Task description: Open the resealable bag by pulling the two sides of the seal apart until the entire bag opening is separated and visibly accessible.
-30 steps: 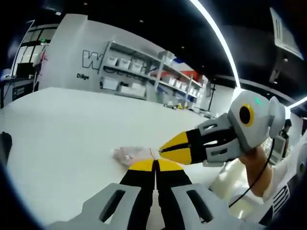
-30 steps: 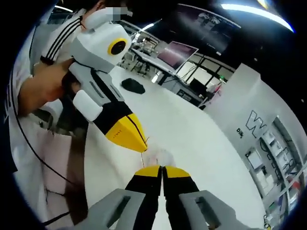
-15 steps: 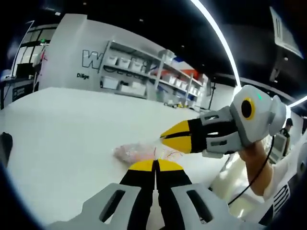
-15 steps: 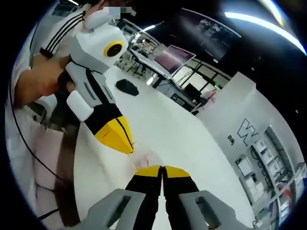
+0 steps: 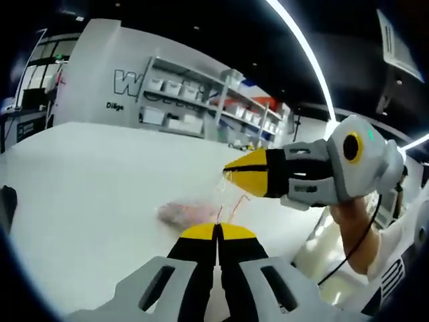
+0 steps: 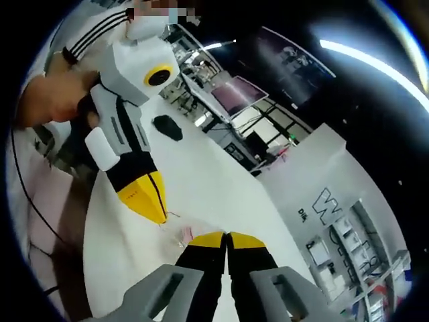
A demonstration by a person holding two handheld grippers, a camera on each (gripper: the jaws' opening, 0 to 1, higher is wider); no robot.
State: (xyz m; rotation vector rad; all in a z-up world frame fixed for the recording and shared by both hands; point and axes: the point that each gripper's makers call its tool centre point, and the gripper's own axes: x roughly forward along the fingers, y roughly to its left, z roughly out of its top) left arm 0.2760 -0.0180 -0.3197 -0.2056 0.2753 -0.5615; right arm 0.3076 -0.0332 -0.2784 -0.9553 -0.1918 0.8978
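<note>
Left gripper view: the left hand-held gripper rises from the bottom edge with its yellow-tipped jaws pressed together, clenched on the near lip of the resealable bag; the bag is a clear, crumpled pouch lying on the white counter just beyond the tips, its long axis running away to the view's left and its mouth end pointing toward the grippers; pinkish contents show through the film, too blurred to identify; thin strands of the seal edge rise from the bag toward the right hand-held gripper, which enters from the right, held by a hand; its jaws are closed together on the far lip, and its tips stand above and apart from the left gripper's tips; beyond the counter, shelving with bins lines the far wall. Right gripper view: the right hand-held gripper shows closed at the bottom; the bag appears as a small clear patch just left of its tips, touching the left hand-held gripper, which points downward; a dark object lies farther along the counter; a monitor stands beyond.
</note>
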